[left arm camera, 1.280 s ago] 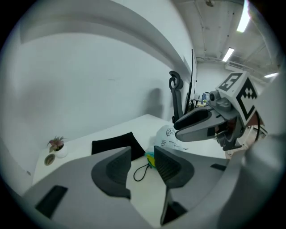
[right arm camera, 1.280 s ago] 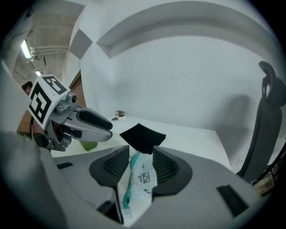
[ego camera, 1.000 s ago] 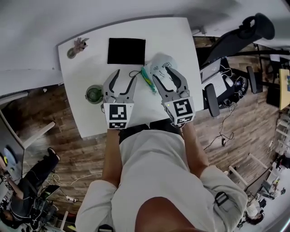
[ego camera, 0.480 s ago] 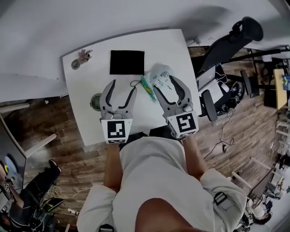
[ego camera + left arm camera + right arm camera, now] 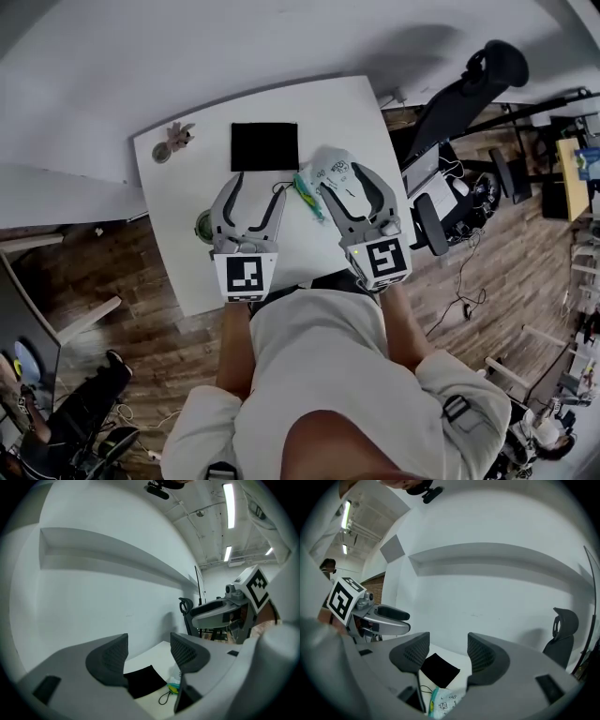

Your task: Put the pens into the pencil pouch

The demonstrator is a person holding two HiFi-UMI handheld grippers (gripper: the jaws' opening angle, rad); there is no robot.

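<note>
The pencil pouch [image 5: 330,172], white with doodles and a teal edge, lies on the white table [image 5: 356,103] with a thin black cord loop beside it. It also shows low in the left gripper view [image 5: 174,686] and right gripper view [image 5: 445,700]. I can make out no loose pen. My left gripper [image 5: 257,189] hangs open above the table, left of the pouch; its jaws have just been opening, then closing a little, with nothing between them [image 5: 147,653]. My right gripper [image 5: 345,187] hangs open over the pouch; its jaws have just been opening, empty [image 5: 446,656].
A black square mat [image 5: 265,146] lies behind the pouch. A green round cup [image 5: 202,226] sits half hidden under the left gripper. A small plant ornament [image 5: 172,141] stands at the far left corner. A black office chair [image 5: 469,84] is right of the table.
Both grippers have risen off the table toward the camera, side by side. The left jaws stand wider than a second ago, the right slightly wider. The pouch has not moved.
</note>
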